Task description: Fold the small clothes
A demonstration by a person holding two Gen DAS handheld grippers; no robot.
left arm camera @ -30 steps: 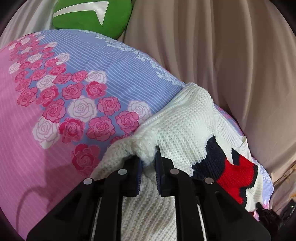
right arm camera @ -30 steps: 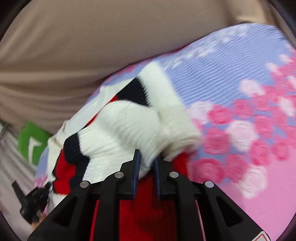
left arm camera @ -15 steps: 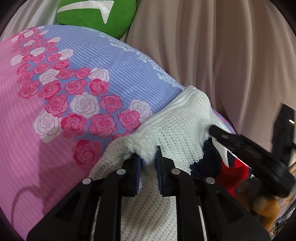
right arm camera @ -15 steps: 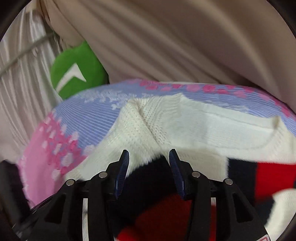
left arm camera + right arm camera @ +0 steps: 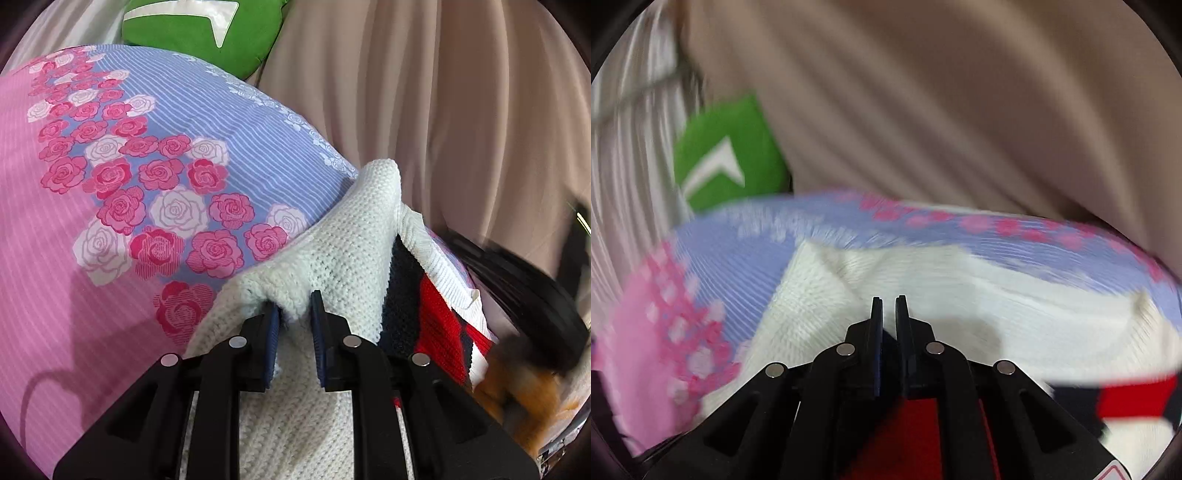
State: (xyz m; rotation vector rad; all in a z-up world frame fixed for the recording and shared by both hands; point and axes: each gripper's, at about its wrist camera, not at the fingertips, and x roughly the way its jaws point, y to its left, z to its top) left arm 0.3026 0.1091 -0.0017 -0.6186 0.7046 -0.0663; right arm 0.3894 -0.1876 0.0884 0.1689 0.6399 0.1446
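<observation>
Left wrist view: the left gripper [image 5: 293,314] still pinches a fold of the white sweater [image 5: 343,236], which lies on the floral sheet [image 5: 155,166] as it did a second ago; the right gripper [image 5: 524,295] now blurs in at the right edge. Right wrist view: the right gripper [image 5: 888,306] has let its sleeve go, swung over the sweater [image 5: 1015,314] and just snapped its jaws nearly together on nothing — that fold looks laid, the next grab still to come.
</observation>
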